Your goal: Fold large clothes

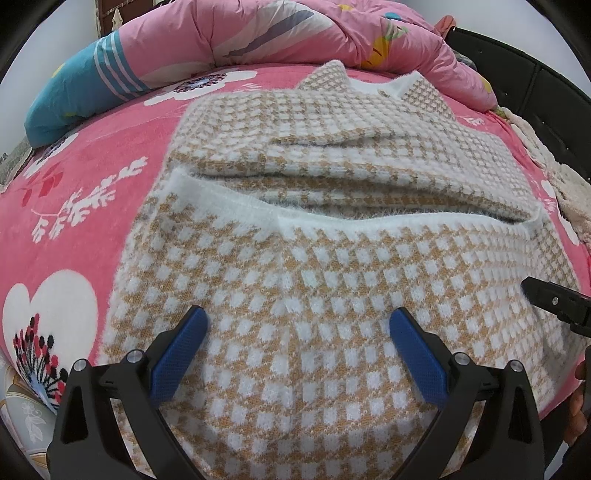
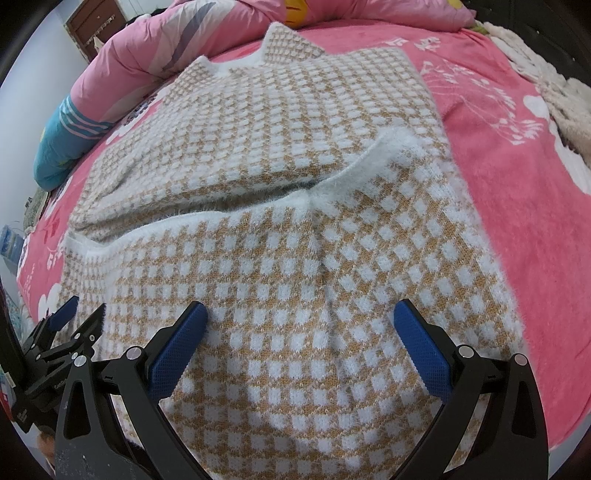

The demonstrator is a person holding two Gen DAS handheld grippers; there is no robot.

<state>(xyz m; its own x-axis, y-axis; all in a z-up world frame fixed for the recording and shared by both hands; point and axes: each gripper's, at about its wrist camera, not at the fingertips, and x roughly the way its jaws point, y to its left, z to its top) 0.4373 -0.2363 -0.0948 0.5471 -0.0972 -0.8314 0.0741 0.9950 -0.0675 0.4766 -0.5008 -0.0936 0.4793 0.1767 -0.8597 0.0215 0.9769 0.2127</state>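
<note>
The left gripper has its blue-padded fingers spread wide apart, holding nothing, poised over the near part of the checked sweater. The right gripper is likewise spread wide with nothing between its fingers, above the same near stretch of knit. The two grippers sit side by side, each showing at the edge of the other's view. The tan-and-white sweater lies on the pink floral bedspread, its lower half folded up so that the white fuzzy hem crosses the middle of the garment. A bunched pink quilt lies along the far edge of the bed.
</note>
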